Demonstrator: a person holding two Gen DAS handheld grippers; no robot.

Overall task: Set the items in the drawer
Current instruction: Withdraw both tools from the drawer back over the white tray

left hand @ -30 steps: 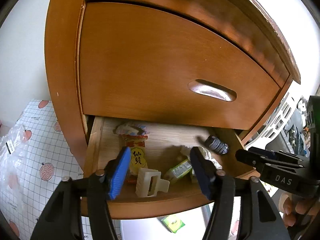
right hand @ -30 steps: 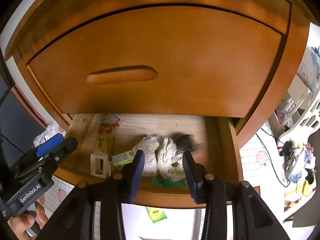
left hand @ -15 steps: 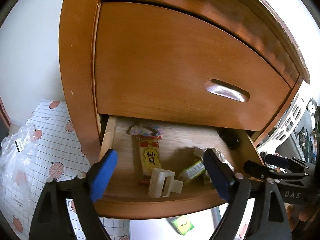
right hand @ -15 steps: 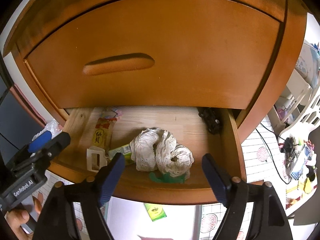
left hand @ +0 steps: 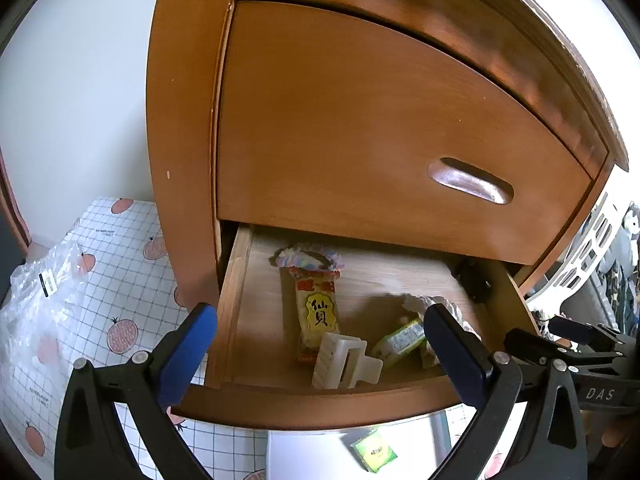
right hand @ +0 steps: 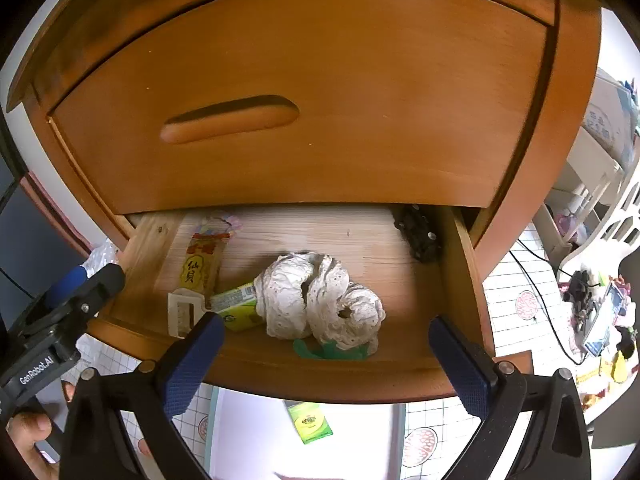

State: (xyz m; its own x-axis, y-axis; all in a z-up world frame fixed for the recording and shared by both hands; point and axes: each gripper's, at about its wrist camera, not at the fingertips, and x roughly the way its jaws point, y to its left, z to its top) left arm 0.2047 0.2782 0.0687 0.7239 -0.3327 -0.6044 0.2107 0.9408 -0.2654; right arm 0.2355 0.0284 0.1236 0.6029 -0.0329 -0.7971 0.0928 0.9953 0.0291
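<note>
Left gripper (left hand: 320, 344) wide, holding nothing | right gripper (right hand: 326, 354) wide, holding nothing | snack pack (right hand: 200, 268), white clip (right hand: 183, 312), lace cloth (right hand: 320, 300) inside drawer (right hand: 328, 380) near front edge | green box (right hand: 310, 420) on floor below, maybe left to do

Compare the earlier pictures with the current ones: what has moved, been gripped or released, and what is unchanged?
The right gripper let go a dark object, which now lies in the drawer's back right corner. Both grippers opened wide and drew back; the left gripper is empty too. The white lace bundle, snack packet and white clip stayed put.
</note>
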